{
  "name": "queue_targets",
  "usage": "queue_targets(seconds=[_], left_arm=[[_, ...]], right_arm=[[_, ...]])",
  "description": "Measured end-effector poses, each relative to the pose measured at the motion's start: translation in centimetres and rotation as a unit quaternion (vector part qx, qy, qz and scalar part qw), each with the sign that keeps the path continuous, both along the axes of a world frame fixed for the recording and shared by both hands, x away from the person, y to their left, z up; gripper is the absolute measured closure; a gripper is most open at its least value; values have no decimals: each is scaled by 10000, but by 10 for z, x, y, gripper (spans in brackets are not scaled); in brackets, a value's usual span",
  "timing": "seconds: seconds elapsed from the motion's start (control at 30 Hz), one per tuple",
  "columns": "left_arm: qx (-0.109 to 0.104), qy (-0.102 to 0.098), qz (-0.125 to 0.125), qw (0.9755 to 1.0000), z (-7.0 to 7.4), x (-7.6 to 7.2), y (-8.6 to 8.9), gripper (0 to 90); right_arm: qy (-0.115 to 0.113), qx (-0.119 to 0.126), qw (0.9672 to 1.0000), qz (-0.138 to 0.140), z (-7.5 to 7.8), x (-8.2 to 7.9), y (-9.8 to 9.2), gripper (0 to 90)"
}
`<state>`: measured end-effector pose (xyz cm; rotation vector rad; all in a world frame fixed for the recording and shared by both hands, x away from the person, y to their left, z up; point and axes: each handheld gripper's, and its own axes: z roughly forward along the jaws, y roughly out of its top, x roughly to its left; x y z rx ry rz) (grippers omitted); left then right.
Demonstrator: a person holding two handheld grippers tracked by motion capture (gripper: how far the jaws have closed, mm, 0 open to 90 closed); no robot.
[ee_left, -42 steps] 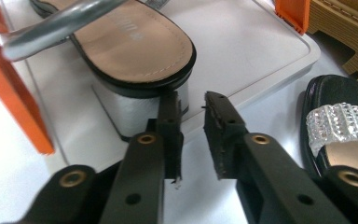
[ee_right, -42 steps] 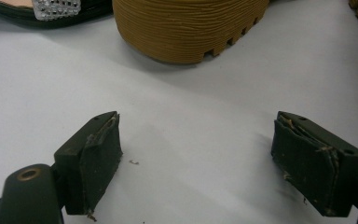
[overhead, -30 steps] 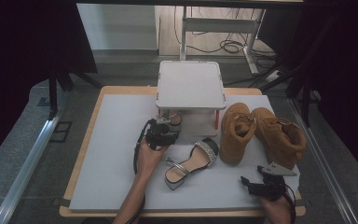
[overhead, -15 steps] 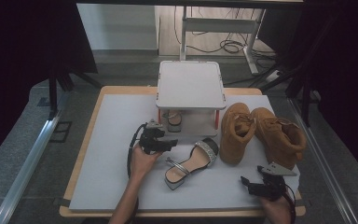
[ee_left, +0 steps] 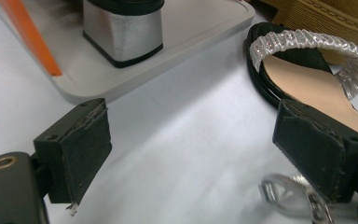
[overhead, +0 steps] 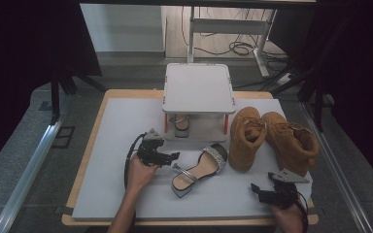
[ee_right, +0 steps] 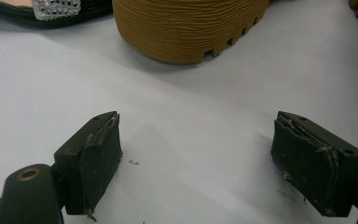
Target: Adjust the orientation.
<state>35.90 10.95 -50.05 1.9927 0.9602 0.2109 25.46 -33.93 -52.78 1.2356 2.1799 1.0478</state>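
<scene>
The left hand-held gripper (overhead: pixel 171 156), jaws just opened wide, holds nothing beside the silver-strapped sandal (overhead: pixel 199 170) (no brand marking legible). The right hand-held gripper (overhead: pixel 258 189) gapes empty over the white surface (overhead: pixel 116 145).

Rack (overhead: pixel 198 87) at back centre of mat (overhead: pixel 111 126). 1 sandal (overhead: pixel 181 124) on rack's lower shelf, under top shelf. 2nd sandal (overhead: pixel 197 169) on mat before rack, toe end near boots. 2 boots (overhead: pixel 272 138) side by side right of rack. Left gripper (overhead: pixel 174 156) just left of 2nd sandal; right gripper (overhead: pixel 255 188) before boots, near mat's front edge.
</scene>
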Motion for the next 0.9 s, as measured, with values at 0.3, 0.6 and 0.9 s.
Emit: queue_targets(seconds=[0.3,0.6,0.9], left_arm=[[-103,133,85,9998,1,-20,15,109],[-49,104,19,9999,7,-45,25,109],[146,74,-265,9995,7,-70,28,113]], right_arm=[[0,-1,10000,0,0,0,0,156],[-4,-3,10000,2,0,0,0,156],[-4,-4,10000,0,0,0,0,156]])
